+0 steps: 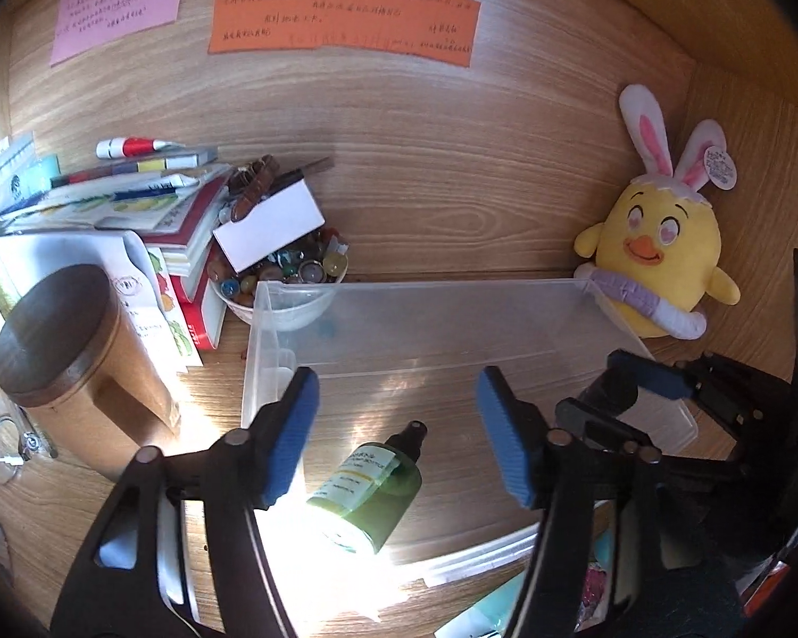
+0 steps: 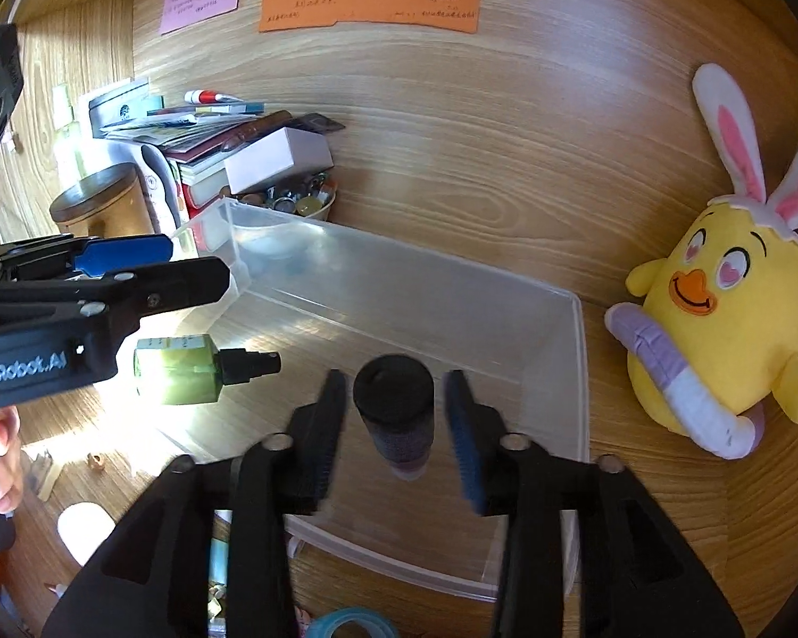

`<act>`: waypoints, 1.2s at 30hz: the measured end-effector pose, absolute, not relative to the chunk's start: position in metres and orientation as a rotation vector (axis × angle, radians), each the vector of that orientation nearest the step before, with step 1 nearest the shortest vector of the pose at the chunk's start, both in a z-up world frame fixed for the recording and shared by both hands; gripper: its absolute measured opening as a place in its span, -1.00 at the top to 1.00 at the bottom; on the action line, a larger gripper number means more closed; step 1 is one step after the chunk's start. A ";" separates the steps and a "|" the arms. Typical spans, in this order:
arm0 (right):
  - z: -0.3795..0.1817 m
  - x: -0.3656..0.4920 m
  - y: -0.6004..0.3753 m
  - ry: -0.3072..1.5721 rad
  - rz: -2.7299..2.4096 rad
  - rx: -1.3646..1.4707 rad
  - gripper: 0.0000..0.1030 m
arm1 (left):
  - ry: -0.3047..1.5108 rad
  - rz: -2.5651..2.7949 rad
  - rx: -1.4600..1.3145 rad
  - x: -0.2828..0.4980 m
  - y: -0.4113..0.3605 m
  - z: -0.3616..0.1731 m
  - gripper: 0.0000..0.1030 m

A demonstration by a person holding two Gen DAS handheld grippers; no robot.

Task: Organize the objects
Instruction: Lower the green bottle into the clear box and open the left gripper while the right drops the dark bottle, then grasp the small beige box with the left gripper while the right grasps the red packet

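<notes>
- The clear bin (image 1: 532, 313) sits open-topped on the wooden desk (image 1: 452, 186), its far wall near the back panel, with bare floor across the middle.
- The left gripper (image 1: 396, 436) has its jaws well apart over the bin's left part; the green bottle (image 1: 370, 494) lies on its side on the bin floor below the gap, touched by neither pad.
- The right gripper (image 2: 393, 425) has its jaws parted, a slim gap showing either side of the dark-capped bottle (image 2: 396, 414), which stands upright in the bin's near right part (whether a pad still grazes it is hard to say through the blur).
- In the right wrist view, the two bottles lie well apart, open floor between them.
- Left of the bin crowd a bowl of beads (image 1: 287, 276), a book stack (image 1: 186, 223) and a wooden canister (image 1: 74, 351).
- The plush chick (image 1: 659, 260) leans just beside the bin's far right corner.
</notes>
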State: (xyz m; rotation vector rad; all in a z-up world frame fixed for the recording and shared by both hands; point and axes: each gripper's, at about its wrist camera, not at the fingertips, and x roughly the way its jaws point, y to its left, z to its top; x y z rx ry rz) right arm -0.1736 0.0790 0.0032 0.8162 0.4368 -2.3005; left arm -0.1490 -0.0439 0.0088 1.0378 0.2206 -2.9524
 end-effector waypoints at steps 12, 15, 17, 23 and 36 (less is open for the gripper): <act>0.034 -0.169 0.104 0.315 -2.339 0.780 -0.55 | 0.136 -2.986 0.929 -0.110 -0.037 0.041 -0.90; 0.042 -0.162 0.111 0.294 -2.347 0.757 -0.64 | 0.103 -2.992 0.897 -0.096 -0.037 0.047 -0.92; 0.045 -0.155 0.117 0.285 -2.352 0.749 -0.68 | 0.092 -2.995 0.882 -0.087 -0.039 0.049 -0.93; 0.048 -0.138 0.132 0.276 -2.373 0.736 -0.70 | 0.087 -3.000 0.882 -0.065 -0.045 0.050 -0.93; 0.021 -0.115 0.169 0.245 -2.426 0.849 -0.73 | 0.151 -2.960 0.982 -0.024 -0.073 0.011 -0.94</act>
